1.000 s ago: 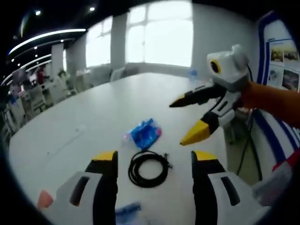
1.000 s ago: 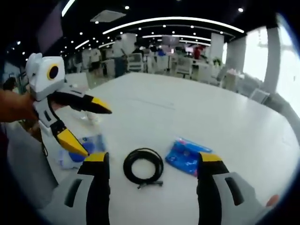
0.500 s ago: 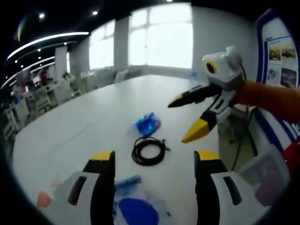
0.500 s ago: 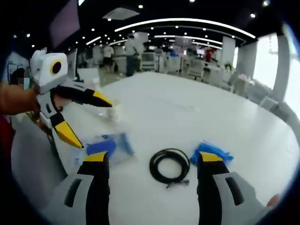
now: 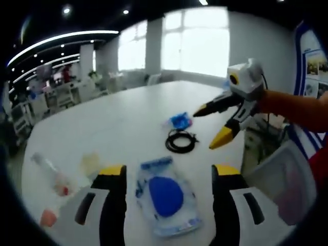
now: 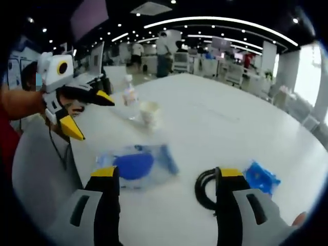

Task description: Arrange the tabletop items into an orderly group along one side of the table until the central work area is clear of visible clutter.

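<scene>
1. The left claw (image 5: pixel 164 177) hovers over the white worktop (image 5: pixel 118 118) with its jaws apart and nothing between them; the right claw (image 6: pixel 166 177) is likewise spread and empty.
2. A clear pouch with a blue insert (image 5: pixel 166 197) lies flat on the worktop just ahead of the left claw. It looks light, floppy and slick, so I would pinch it at an edge or corner, not the middle.
3. The coiled black cable (image 5: pixel 180 141) lies farther out, with a crumpled blue wrapper (image 5: pixel 180 121) just beyond it. The cable should be light and springy; gripping across several loops would likely keep the coil together.
4. A small plastic bottle (image 6: pixel 130 97) and a pale paper cup (image 6: pixel 149 113) stand near the worktop edge; both are likely light and tippy, best taken around the body.
</scene>
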